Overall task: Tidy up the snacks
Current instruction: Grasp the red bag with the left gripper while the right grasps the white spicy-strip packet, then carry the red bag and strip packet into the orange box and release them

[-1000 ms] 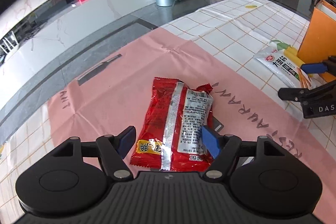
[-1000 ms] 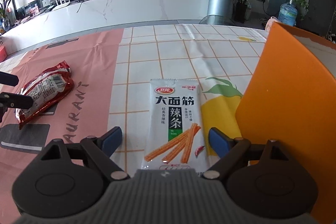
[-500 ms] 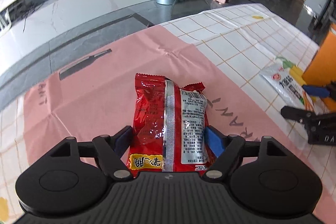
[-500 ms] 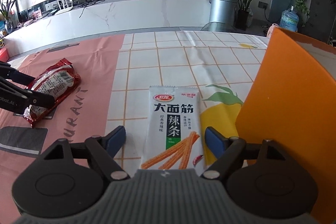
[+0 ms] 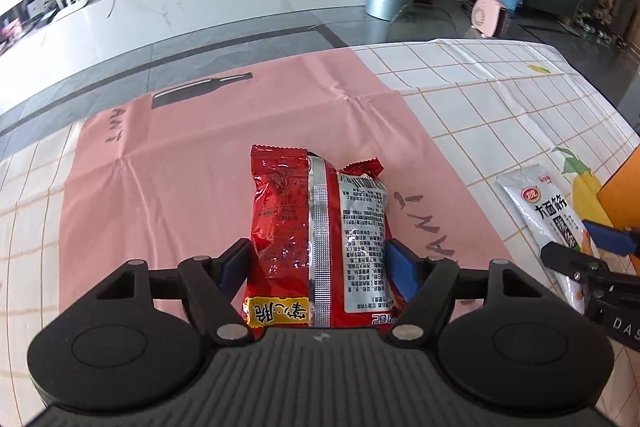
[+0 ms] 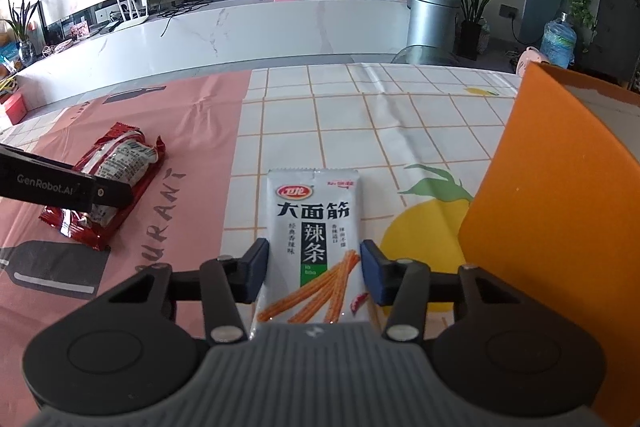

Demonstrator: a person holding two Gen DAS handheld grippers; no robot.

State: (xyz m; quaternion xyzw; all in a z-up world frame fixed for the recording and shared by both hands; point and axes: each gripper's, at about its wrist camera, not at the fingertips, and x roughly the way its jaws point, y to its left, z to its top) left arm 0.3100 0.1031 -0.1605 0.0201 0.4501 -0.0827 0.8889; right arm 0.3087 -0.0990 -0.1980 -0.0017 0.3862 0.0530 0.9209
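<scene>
A red snack packet (image 5: 312,219) lies lengthwise on the pink part of the tablecloth. My left gripper (image 5: 320,263) straddles its near end. The jaws are closing, the blue pads sit right at the packet's sides, and it is not squeezed. A white packet of spicy sticks (image 6: 314,219) lies flat on the checked cloth. My right gripper (image 6: 314,269) straddles it, jaws closing, pads at its edges with no buckling. The red packet (image 6: 116,163) also shows at the left of the right wrist view, with a left finger (image 6: 60,187) across it.
An orange box (image 6: 560,187) stands upright just right of the white packet. The tablecloth (image 6: 360,115) is pink on the left and checked with lemon prints on the right. Beyond the table's far edge are a grey bin (image 6: 432,23) and a marble counter (image 6: 240,35).
The left gripper has rolled, so the red packet now runs straight between its pads. The right gripper's pads have come in from wide apart to the white packet's edges.
</scene>
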